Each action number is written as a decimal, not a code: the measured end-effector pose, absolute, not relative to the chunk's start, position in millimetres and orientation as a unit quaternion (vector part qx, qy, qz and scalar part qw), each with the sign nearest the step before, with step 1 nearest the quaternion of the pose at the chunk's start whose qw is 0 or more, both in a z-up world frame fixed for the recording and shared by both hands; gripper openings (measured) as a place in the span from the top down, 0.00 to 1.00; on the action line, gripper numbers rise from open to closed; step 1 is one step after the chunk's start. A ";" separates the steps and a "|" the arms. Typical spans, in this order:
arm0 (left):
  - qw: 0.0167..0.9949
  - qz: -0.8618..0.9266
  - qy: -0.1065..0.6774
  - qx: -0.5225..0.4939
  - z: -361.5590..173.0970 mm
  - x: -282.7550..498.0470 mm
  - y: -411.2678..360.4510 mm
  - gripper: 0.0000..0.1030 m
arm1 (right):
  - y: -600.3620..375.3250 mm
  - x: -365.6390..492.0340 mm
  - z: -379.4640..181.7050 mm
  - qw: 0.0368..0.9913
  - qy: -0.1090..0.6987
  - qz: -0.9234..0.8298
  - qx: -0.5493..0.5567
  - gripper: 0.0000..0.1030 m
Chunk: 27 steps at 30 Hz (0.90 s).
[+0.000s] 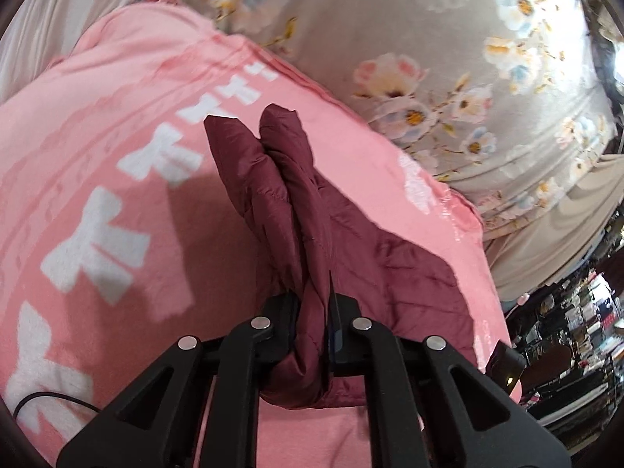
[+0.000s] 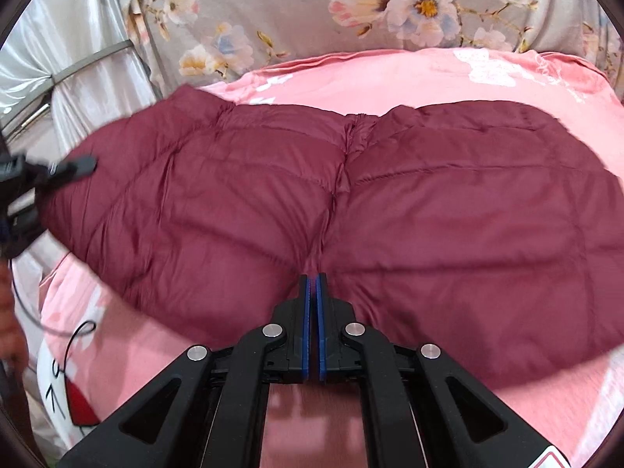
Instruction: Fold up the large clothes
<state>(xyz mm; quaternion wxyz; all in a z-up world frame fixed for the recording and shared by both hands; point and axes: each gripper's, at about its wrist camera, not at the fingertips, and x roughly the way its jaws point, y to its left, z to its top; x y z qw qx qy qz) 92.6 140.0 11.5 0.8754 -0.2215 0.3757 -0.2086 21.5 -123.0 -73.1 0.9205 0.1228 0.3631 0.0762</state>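
Puffer jacket [image 2: 390, 210], maroon, quilted, lies spread across the pink blanket [image 2: 390, 78], covering most of its middle. Centre seam runs from the far edge of the jacket toward the near edge. Jacket's left end is lifted off the blanket and blurred; right end reaches toward the blanket's right edge.

Pink blanket carries white block characters [image 1: 97, 257] in the left wrist view and a white flower print near its far right corner. It sits on a grey floral bedsheet [image 2: 273, 7], which shows beyond the blanket's far edge. Pale satin curtain [image 2: 78, 62] hangs past the far left corner.

Left gripper [image 1: 312, 312]: fingers clamped on a bunched fold of the jacket, fabric standing up between them in two puffy lobes, above the blanket. Also seen from the right wrist view at the jacket's left end [image 2: 70, 167], blurred.

Right gripper [image 2: 313, 288]: blue pads together, pinching a thin bit of jacket fabric at the near edge, right on the centre seam.

Thin black cable [image 2: 74, 335] loops over the blanket's near left corner.
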 end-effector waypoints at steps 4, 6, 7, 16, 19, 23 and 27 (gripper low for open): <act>0.880 -0.233 0.354 -0.213 37.3 81.6 121.2 0.92 | -127.4 5.0 -78.1 0.917 0.372 0.079 0.121 0.97; 0.882 -0.243 0.346 -0.207 47.7 76.3 110.6 0.92 | -128.0 4.8 -84.7 0.915 0.377 0.079 0.122 0.97; 0.884 -0.248 0.342 -0.201 53.0 73.2 103.8 0.92 | -129.3 5.7 -88.3 0.913 0.379 0.080 0.127 0.97; 0.881 -0.319 0.321 -0.137 88.9 49.3 21.9 0.92 | -132.5 5.7 -106.2 0.912 0.377 0.082 0.142 1.00; 0.872 -0.344 0.325 -0.121 91.0 48.5 -10.1 0.92 | -137.4 -5.2 -103.0 0.910 0.370 0.091 0.162 1.00; 0.861 -0.368 0.337 -0.102 87.0 53.3 -51.4 0.92 | -148.8 -42.1 -93.4 0.912 0.352 0.106 0.179 0.96; 0.846 -0.388 0.356 -0.080 78.4 61.9 -99.5 0.92 | -160.8 -78.1 -84.2 0.922 0.337 0.097 0.163 0.96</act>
